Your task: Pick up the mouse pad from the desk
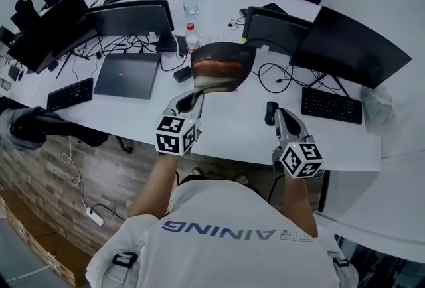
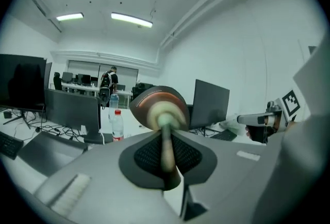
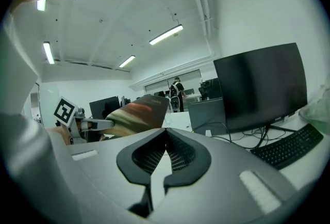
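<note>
Two grippers hang over the white desk (image 1: 232,131), but only one is working. The left gripper (image 1: 193,98) is clamped on the near edge of the mouse pad (image 1: 222,68), pinching the thin sheet edge-on. The floppy pad stands up and curls slightly above the jaws, clear of the desktop and in front of the closed laptop (image 1: 126,74) and the water bottle (image 1: 192,38). A rim grip suits something this flat. The right gripper (image 1: 273,111) waits beside it, jaws closed on nothing, seemingly kept out of the way; the pick-up looks essentially done
</note>
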Tool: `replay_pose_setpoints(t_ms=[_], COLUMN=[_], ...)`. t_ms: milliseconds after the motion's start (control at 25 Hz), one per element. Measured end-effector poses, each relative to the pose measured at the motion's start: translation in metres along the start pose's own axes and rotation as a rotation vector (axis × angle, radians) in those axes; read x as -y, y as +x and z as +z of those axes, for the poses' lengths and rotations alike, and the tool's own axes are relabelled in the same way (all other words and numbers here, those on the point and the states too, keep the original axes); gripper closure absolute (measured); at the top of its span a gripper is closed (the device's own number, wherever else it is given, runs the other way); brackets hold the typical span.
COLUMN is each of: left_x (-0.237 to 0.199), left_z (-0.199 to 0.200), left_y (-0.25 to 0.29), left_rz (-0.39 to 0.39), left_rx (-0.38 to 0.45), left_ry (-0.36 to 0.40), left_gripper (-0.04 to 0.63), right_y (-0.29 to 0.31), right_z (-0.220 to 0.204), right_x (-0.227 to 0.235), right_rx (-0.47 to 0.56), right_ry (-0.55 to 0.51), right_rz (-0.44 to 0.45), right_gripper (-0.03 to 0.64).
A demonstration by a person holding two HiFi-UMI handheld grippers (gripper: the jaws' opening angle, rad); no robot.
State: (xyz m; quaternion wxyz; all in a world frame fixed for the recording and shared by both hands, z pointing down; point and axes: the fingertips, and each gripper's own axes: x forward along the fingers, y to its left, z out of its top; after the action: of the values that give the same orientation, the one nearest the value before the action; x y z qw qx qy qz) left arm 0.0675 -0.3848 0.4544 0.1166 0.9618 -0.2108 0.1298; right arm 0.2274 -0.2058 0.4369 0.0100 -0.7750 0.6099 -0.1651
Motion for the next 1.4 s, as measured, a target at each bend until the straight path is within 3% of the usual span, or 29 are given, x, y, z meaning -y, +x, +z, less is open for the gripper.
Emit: replay_pose_setpoints(t_ms=[240,440,680,1400], left_x=[-0.003,0.002,0.003,0.001], left_z=[0.077,0.114,0.112,0.103], left_y=[-0.027,-0.045,-0.044,-0.04], left_rz=[0.027,0.037,0.038,0.057], left_rx=[0.18,0.281,0.275,0.259], left_ry=[0.053,0.07,0.048,0.005], left_gripper=[0.565,0.565,0.563,0.563], right_y=[0.002,0.001,0.005,0.011], right_z=[0.063,0.108,0.116,0.106], right_x=[0.011,0.008,0.001,0.008], right_rx=[0.116,0.21,0.212,0.181], right_ry=[-0.059,-0.077,-0.13,-0.125], right_rz=[-0.012,0.013,0.023,0.04], right_gripper=[0.601,0.601,0.603,0.603])
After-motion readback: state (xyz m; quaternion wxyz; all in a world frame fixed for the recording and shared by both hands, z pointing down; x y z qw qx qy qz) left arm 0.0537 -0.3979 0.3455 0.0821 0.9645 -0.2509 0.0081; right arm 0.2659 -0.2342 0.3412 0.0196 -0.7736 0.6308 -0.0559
